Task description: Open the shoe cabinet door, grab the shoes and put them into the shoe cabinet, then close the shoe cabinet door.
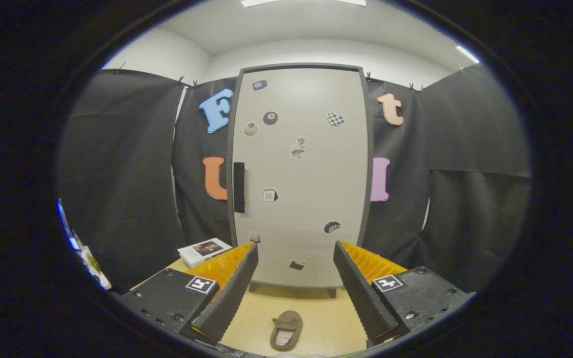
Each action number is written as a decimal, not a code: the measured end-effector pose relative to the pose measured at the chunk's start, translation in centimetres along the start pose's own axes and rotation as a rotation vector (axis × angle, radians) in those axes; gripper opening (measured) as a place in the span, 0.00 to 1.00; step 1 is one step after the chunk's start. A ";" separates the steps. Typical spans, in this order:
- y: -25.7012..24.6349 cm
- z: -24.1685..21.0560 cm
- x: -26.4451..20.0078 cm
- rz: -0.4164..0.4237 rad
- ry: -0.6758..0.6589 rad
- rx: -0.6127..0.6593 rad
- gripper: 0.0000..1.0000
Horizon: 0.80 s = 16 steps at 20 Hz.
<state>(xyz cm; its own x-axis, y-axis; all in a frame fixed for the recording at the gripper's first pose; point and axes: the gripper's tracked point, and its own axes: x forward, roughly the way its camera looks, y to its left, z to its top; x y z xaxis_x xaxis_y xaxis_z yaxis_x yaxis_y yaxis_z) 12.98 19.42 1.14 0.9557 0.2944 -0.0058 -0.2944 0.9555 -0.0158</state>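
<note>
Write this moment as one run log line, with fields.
tool: open, holding nothing | cabinet door: closed | handle: untouched | shoe: on floor between fingers | step: door not opened

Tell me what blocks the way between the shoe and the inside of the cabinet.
The closed cabinet door, its handle on its left edge. The shoe lies on the table between the open tongs, with bare table between it and the cabinet.

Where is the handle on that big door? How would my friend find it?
Look at the tall pale cabinet door standing beyond the open gripper, past the brown shoe on the wooden floor between its fingers. Go to the door's left edge, about halfway up. The handle is the plain black upright bar there; the other marks on the door are small stickers.
</note>
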 end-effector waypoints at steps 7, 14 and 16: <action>6.0 2.1 12.0 0.114 0.004 0.014 1.00; 10.3 2.8 21.4 0.108 0.021 0.006 0.95; 10.7 3.0 23.0 0.093 0.026 -0.002 0.92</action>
<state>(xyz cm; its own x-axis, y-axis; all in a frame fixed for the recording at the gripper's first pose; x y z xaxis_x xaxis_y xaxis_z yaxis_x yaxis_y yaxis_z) 31.85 36.49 3.79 0.9238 0.3813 -0.0332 -0.3820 0.9240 -0.0158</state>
